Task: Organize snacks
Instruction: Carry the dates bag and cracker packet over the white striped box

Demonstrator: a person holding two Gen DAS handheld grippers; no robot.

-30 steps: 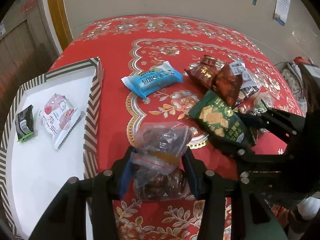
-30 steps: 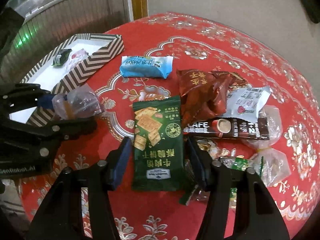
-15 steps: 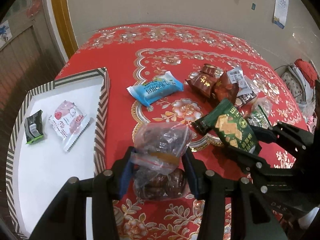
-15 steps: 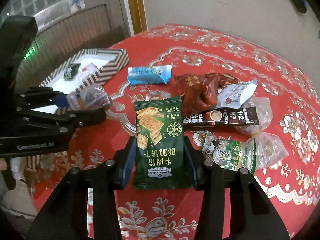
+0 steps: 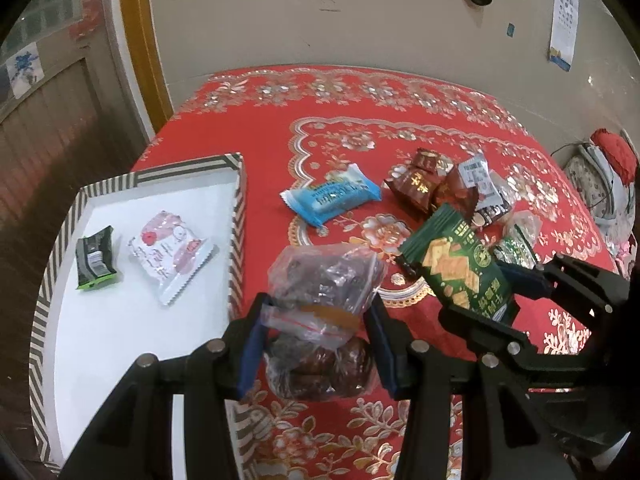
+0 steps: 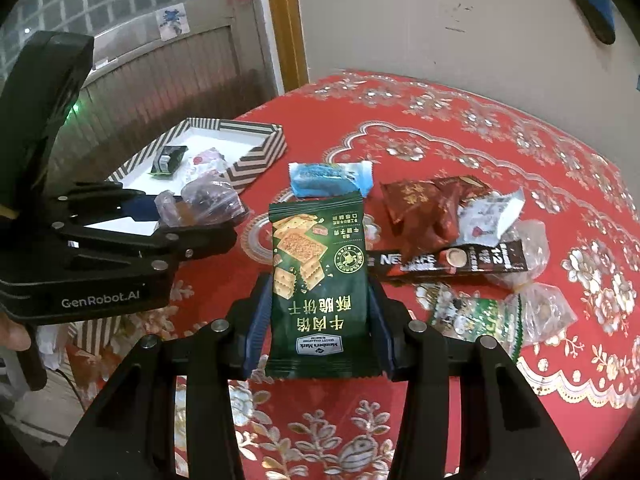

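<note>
Left tongs [image 5: 316, 344] clamped on clear bag of dark snacks [image 5: 320, 312], right tongs [image 6: 318, 322] clamped on green cracker packet [image 6: 318, 280], long axis running away from tongs, both aloft over table [image 5: 256, 148]; step: carry; next, probably release into striped tray [image 5: 236, 216].

both grippers [image 5: 316, 344] [image 6: 318, 320] raised, fingers clamped.

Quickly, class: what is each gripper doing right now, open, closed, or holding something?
Left gripper: closed on the clear bag of dark snacks.
Right gripper: closed on the green cracker packet.
</note>
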